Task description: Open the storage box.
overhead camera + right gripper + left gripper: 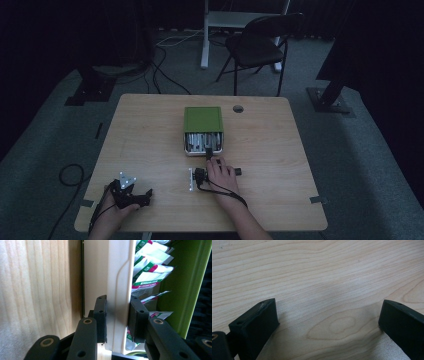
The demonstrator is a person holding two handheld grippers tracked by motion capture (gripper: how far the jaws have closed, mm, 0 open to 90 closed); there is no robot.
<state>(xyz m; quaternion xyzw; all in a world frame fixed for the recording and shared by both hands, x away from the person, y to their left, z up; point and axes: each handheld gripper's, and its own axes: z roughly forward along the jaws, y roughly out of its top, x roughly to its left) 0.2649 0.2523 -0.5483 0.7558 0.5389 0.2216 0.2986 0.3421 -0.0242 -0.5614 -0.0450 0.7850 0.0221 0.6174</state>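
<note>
Since the room is dim, the lines below run from the largest thing down to the smallest.

Desk [150, 130]: pale wood, carrying everything named here.
Box [203, 120]: green-topped, mid-desk, its long axis running away from the person; its open end faces the person.
Drawer front [117, 295]: cream panel pulled a little out of the box toward the person, straight ahead of the right claw; it stands edge-on between the jaws.
Sachets [150, 267]: white with green and red print, packed in rows behind the panel, probably tea bags.
Right claw [117, 317]: the nearer one, closed on the drawer front, one pad on its outer face, one inside.
Left claw [145, 192]: jaws spread wide, nothing between them, resting at the near-left corner, well apart from the box.
Coming move: likely a pull along the box's long axis, toward the person.
</note>
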